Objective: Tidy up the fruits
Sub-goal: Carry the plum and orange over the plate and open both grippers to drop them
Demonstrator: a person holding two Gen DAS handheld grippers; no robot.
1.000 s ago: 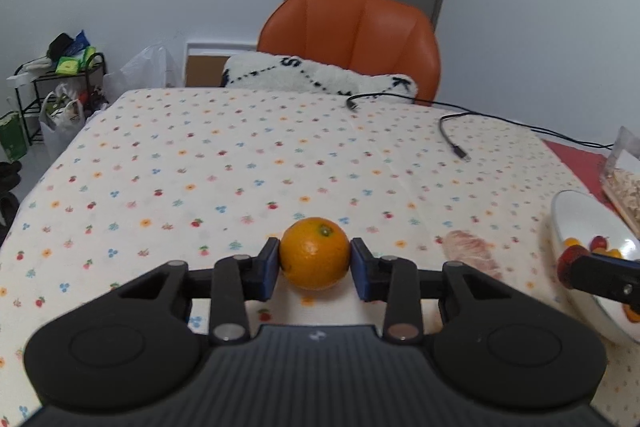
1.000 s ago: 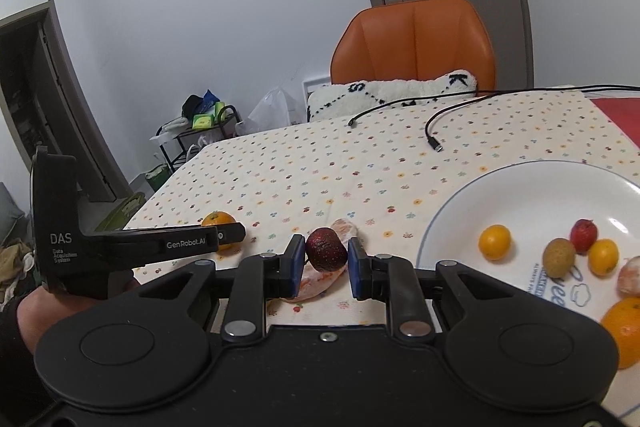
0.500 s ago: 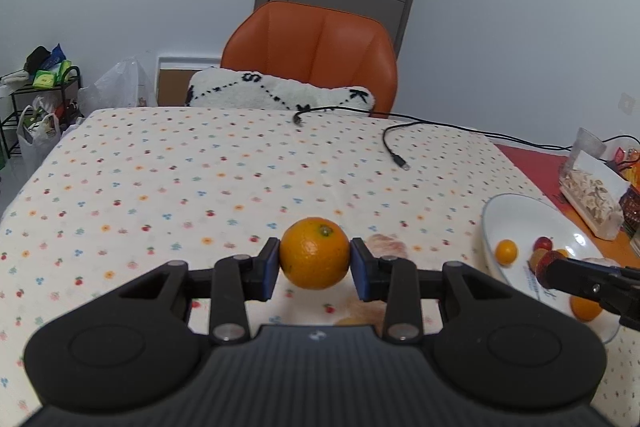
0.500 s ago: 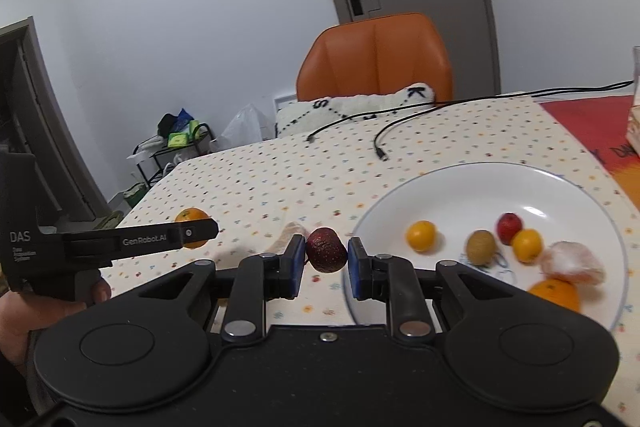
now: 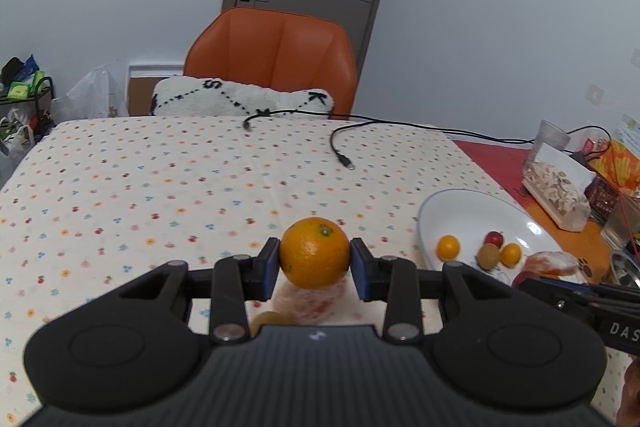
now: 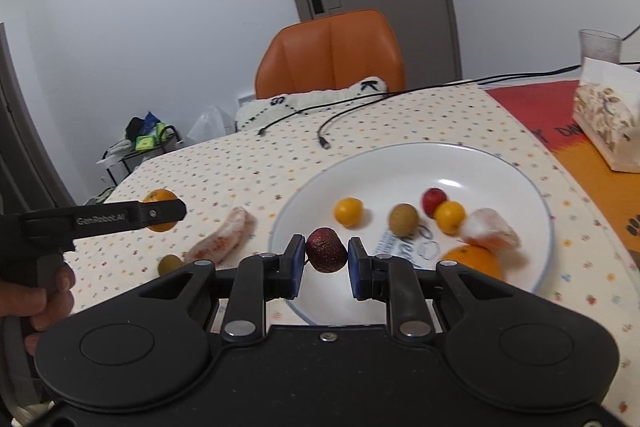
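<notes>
Both grippers now sit nearer the white plate (image 6: 520, 171) on the dotted surface (image 5: 160, 187). Left gripper (image 5: 315, 264) jaws clench an orange (image 5: 314, 251); right gripper (image 6: 323, 261) jaws clench a dark red fruit (image 6: 326, 255) over the plate's rim.

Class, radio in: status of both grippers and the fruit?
Left gripper shut on orange. Right gripper shut on dark red fruit above plate. Nothing in the way.

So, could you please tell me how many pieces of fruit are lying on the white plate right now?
6 on the white plate: a small orange fruit at left, a brownish-green one, a red one, another small orange one, a peeled citrus and a whole orange nearest, partly hidden by the right gripper.
</notes>
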